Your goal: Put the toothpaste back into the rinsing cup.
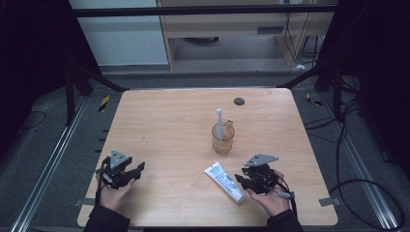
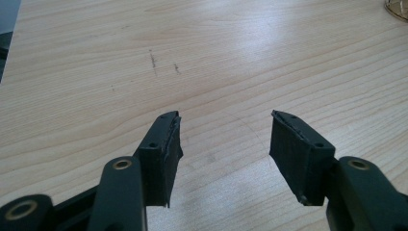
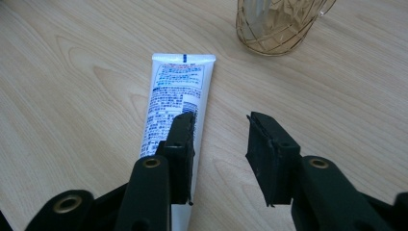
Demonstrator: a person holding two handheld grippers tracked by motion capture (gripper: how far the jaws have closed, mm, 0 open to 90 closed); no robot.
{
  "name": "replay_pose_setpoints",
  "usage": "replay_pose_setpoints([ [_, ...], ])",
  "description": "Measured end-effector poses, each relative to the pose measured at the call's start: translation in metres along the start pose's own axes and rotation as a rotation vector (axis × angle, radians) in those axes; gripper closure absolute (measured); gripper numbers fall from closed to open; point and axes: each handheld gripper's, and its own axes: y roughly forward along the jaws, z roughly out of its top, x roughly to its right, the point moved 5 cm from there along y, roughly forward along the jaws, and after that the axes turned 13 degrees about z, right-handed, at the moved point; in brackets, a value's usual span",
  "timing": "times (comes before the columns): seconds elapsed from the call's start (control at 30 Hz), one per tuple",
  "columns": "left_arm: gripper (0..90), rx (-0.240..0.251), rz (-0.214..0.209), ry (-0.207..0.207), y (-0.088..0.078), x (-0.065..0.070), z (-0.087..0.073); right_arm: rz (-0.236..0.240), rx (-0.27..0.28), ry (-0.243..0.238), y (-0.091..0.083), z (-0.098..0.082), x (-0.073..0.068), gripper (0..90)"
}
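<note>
A white toothpaste tube (image 1: pixel 224 181) (image 3: pixel 176 98) lies flat on the wooden table (image 1: pixel 183 121), its crimped end toward an amber glass cup (image 1: pixel 223 138) (image 3: pixel 278 26). A white toothbrush (image 1: pixel 219 124) stands upright in that cup. My right gripper (image 1: pixel 240 180) (image 3: pixel 220 139) hovers just right of the tube, jaws open and nothing between them; its left finger overlaps the tube's lower part in the right gripper view. My left gripper (image 1: pixel 139 170) (image 2: pixel 224 139) is open over bare wood at the front left.
A dark round disc (image 1: pixel 239 101) sits near the table's far edge. Faint pen marks (image 2: pixel 154 60) streak the wood ahead of the left gripper. Cables (image 1: pixel 348 140) trail on the floor to the right of the table.
</note>
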Motion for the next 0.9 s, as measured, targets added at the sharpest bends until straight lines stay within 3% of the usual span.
replay_pose_setpoints([
  [0.53,42.9,0.000,-0.001,-0.002,0.000,0.000,0.000,0.033,-0.051,0.009,0.012,0.007,-0.011,53.0],
  [0.9,42.6,-0.005,0.000,0.000,0.001,-0.001,0.000,0.040,-0.121,0.000,0.029,0.005,-0.018,47.0],
])
